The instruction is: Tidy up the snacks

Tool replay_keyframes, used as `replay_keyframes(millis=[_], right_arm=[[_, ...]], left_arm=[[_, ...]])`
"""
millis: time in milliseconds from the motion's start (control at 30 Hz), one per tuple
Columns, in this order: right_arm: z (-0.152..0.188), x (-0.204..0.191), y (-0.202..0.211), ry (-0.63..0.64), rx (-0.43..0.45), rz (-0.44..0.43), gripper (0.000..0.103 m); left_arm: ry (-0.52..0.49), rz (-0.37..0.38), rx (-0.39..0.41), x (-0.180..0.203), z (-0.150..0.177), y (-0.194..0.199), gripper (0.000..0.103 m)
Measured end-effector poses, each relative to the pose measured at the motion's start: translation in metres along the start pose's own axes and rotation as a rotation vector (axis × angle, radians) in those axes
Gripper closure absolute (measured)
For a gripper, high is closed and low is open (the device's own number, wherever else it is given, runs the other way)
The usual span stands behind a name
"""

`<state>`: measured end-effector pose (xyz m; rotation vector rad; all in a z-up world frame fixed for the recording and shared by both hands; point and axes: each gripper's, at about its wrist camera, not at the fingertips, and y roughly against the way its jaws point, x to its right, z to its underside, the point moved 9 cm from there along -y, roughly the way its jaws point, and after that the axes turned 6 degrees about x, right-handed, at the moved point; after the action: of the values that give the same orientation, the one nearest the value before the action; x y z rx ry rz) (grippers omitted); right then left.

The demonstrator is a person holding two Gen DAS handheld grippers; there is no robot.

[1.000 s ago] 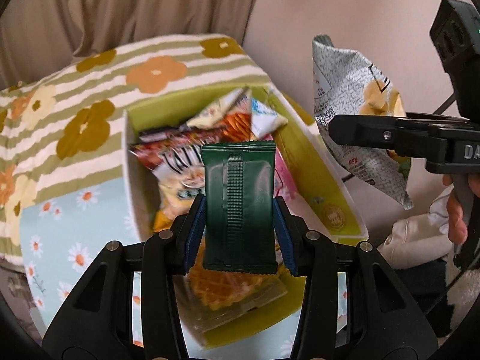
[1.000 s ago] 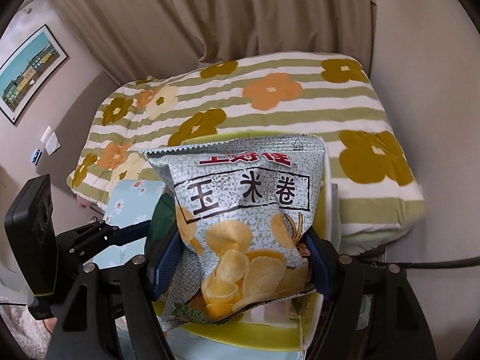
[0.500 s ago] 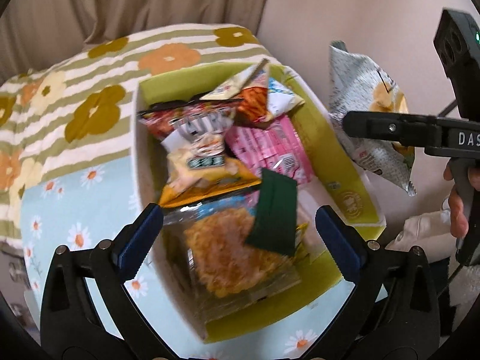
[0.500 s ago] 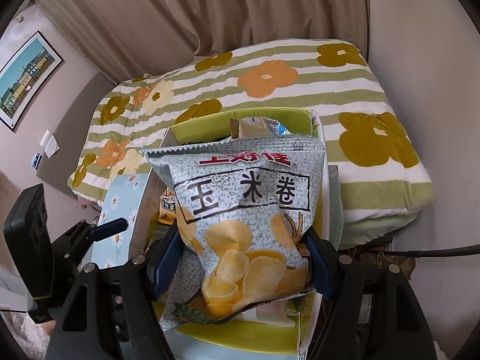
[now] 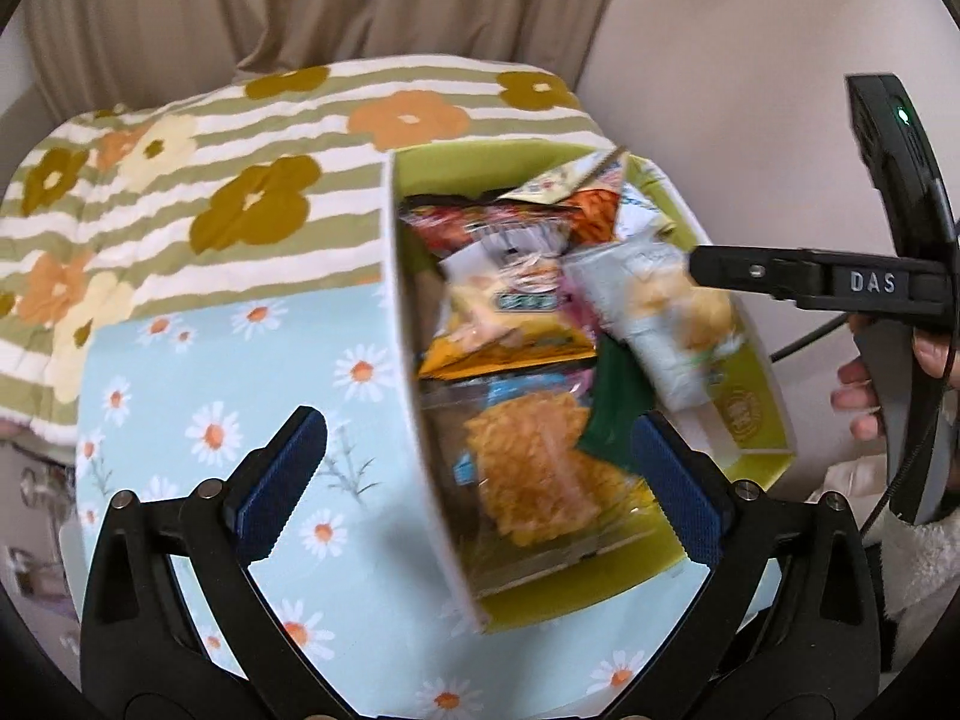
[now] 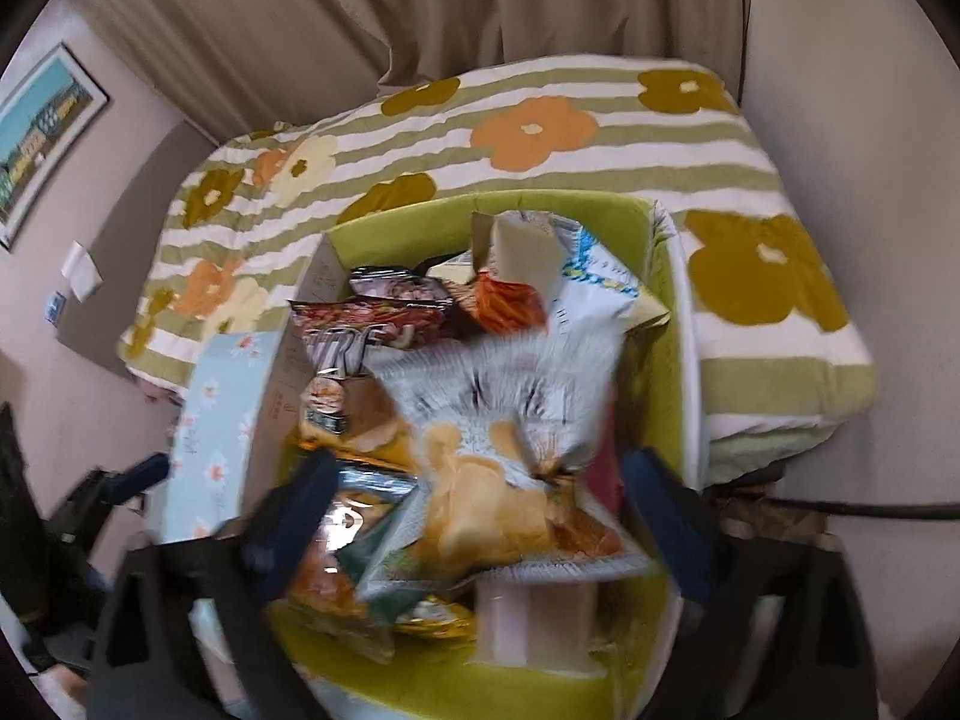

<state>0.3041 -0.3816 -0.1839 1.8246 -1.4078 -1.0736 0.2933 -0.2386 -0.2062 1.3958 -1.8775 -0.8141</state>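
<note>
A snack box (image 5: 753,414), green inside with blue daisy print outside, holds several packets. The dark green packet (image 5: 618,402) lies loose in it beside a waffle pack (image 5: 534,468). My left gripper (image 5: 480,426) is open and empty, straddling the box's left wall. In the right wrist view my right gripper (image 6: 480,468) hangs over the box (image 6: 666,372) with its jaws opening. The grey corn-chip bag (image 6: 498,420) is blurred between them, clear of both pads. The left wrist view shows the same chip bag (image 5: 654,312) dropping onto the pile below one right finger (image 5: 780,276).
The box rests on a bed with a green-striped flowered quilt (image 5: 180,198). Beige curtains (image 6: 420,12) hang behind it and a framed picture (image 6: 36,138) is on the left wall. A person's hand (image 5: 858,396) holds the right gripper; a black cable (image 6: 840,507) runs off right.
My left gripper opened, dropped the dark green packet into the box and shifted left over its wall. My right gripper sank, opened and released the chip bag, which is falling in.
</note>
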Motion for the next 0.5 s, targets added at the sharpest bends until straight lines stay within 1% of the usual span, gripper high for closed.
replay_keyframes(millis=[33, 67, 167, 267, 400, 500], right_arm=[[0.000, 0.004, 0.004, -0.002, 0.033, 0.036, 0.001], [0.001, 0.005, 0.007, -0.004, 0.050, 0.047, 0.001], [0.005, 0.002, 0.012, -0.015, 0.066, 0.036, 0.001], [0.007, -0.003, 0.020, -0.022, 0.086, 0.047, 0.001], [0.014, -0.023, 0.042, -0.014, 0.121, 0.050, 0.001], [0.022, -0.048, 0.071, -0.002, 0.174, 0.053, 0.001]], left_arm=[[0.005, -0.010, 0.002, -0.004, 0.001, 0.002, 0.002], [0.013, -0.022, 0.005, -0.008, 0.003, 0.005, 0.002], [0.025, -0.036, 0.013, -0.019, 0.008, 0.016, 0.002], [0.022, -0.046, 0.030, -0.026, 0.012, 0.026, 0.002], [0.026, -0.038, 0.075, -0.034, 0.014, 0.052, 0.002], [0.010, -0.038, 0.119, -0.041, 0.014, 0.081, 0.002]])
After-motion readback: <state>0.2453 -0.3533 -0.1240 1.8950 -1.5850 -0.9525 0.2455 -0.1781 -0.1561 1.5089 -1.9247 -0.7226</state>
